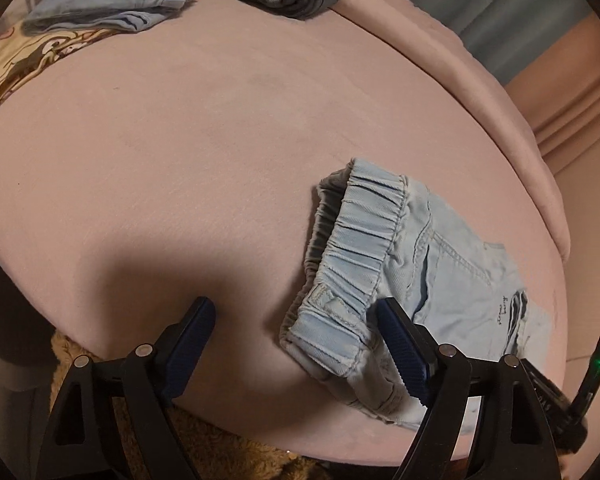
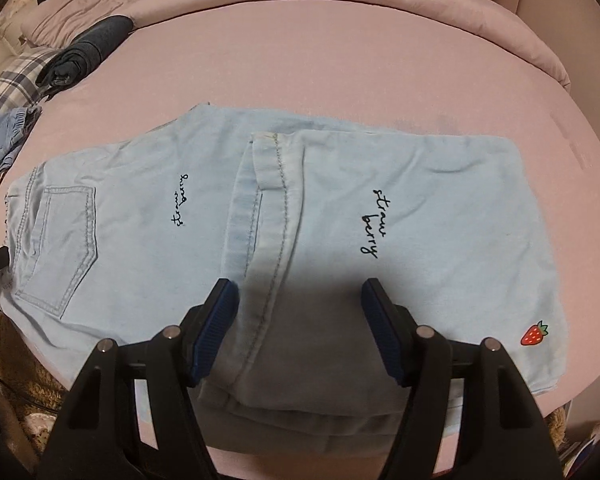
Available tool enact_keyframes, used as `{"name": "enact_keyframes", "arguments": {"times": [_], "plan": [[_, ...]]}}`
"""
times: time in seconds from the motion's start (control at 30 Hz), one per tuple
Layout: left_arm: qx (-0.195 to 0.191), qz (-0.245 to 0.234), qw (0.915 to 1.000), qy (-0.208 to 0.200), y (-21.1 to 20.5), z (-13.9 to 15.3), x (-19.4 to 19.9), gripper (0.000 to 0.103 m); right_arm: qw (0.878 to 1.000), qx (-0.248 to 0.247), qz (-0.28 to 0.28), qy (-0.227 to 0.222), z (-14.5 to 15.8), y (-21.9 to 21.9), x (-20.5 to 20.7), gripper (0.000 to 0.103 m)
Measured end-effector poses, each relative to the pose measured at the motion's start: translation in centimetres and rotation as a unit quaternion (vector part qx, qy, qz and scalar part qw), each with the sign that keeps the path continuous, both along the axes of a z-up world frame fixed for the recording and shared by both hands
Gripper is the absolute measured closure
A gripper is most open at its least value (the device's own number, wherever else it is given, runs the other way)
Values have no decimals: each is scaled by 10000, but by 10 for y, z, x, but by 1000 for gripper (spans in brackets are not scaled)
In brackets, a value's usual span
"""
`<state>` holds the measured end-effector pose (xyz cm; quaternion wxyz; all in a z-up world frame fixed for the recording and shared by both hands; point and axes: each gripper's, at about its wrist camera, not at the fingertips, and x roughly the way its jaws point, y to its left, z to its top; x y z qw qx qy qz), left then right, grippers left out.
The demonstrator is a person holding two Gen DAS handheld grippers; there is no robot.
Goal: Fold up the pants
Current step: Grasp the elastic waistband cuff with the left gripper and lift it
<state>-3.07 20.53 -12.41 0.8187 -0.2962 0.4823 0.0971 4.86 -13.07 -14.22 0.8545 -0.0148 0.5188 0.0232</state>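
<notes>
Right wrist view: soft, light denim pants (image 2: 148, 216); right gripper (image 2: 298, 320) spread; left gripper (image 1: 296, 336) spread beside elastic waistband (image 1: 352, 236), best pinched there.

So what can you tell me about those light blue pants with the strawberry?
The pants look like soft pale denim, lying flat on the pink bed. One end is folded back over the middle. They have a stretchy gathered waistband, a stitched back pocket, "straw berry" written twice in black, and a small red strawberry near one corner. Both tools hover open above them.
</notes>
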Motion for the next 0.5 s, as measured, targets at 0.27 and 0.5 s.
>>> {"name": "enact_keyframes", "arguments": {"times": [0.27, 0.5], "plan": [[-417, -475, 9979, -99, -17, -3, 12, 20, 10000, -64, -12, -18, -1, 12, -5, 37], [-284, -326, 9990, -142, -30, -3, 20, 21, 10000, -58, -30, -39, 0, 14, -7, 37]]}}
